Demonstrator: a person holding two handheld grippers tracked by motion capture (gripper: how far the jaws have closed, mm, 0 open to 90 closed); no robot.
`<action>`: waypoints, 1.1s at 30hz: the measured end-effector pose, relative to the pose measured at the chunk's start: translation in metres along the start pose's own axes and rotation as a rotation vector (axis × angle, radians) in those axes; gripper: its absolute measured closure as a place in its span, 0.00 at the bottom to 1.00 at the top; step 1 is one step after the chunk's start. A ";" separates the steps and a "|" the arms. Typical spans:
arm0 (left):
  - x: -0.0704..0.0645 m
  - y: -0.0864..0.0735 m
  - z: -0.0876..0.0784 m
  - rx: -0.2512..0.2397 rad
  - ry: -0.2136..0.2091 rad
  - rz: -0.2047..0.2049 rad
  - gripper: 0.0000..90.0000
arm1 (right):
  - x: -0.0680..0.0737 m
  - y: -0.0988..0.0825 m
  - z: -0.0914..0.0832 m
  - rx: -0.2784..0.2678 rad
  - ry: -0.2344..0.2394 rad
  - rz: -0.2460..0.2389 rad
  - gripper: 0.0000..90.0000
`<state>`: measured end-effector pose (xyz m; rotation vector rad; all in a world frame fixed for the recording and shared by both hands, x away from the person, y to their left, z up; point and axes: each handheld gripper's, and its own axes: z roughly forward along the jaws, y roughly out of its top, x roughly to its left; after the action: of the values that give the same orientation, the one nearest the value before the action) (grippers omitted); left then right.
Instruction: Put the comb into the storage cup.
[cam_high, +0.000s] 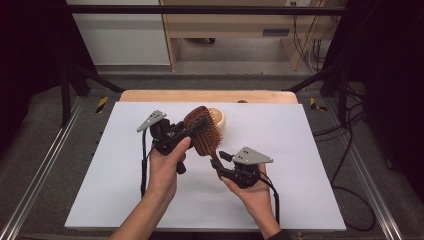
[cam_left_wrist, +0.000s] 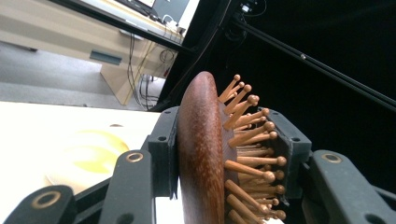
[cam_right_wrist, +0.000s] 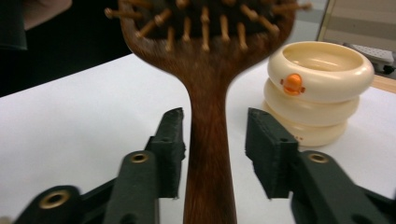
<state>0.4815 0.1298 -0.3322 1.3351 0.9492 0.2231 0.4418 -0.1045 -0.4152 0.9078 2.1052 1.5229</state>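
Observation:
A dark wooden hairbrush (cam_high: 205, 132) with wooden pins is held up above the white table sheet (cam_high: 290, 150). My left gripper (cam_high: 196, 128) is shut on the brush head (cam_left_wrist: 201, 154), one pad against its smooth back and the other against the pin side. In the right gripper view the brush handle (cam_right_wrist: 208, 140) stands between the jaws of my right gripper (cam_right_wrist: 215, 140), with a gap showing on each side, so it is open. In the high view the right gripper (cam_high: 221, 159) sits at the handle's lower end.
A cream ring-stacked container (cam_high: 219, 117) with an orange button (cam_right_wrist: 293, 84) stands on the sheet just behind the brush. The wooden table edge (cam_high: 210, 96) lies beyond the sheet. Metal rails and cables flank the table.

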 end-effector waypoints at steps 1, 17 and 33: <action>0.000 0.002 -0.001 0.001 0.002 0.008 0.58 | -0.001 0.000 -0.001 0.001 -0.005 0.002 0.56; -0.013 0.029 -0.001 -0.028 0.027 0.093 0.58 | -0.021 -0.004 -0.030 -0.142 -0.182 -0.003 0.13; -0.036 0.078 0.026 -0.051 0.070 0.174 0.58 | -0.046 -0.023 -0.067 -0.115 -0.294 0.020 0.07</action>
<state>0.5053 0.1099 -0.2477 1.3704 0.8801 0.4268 0.4254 -0.1878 -0.4168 1.0427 1.7885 1.4064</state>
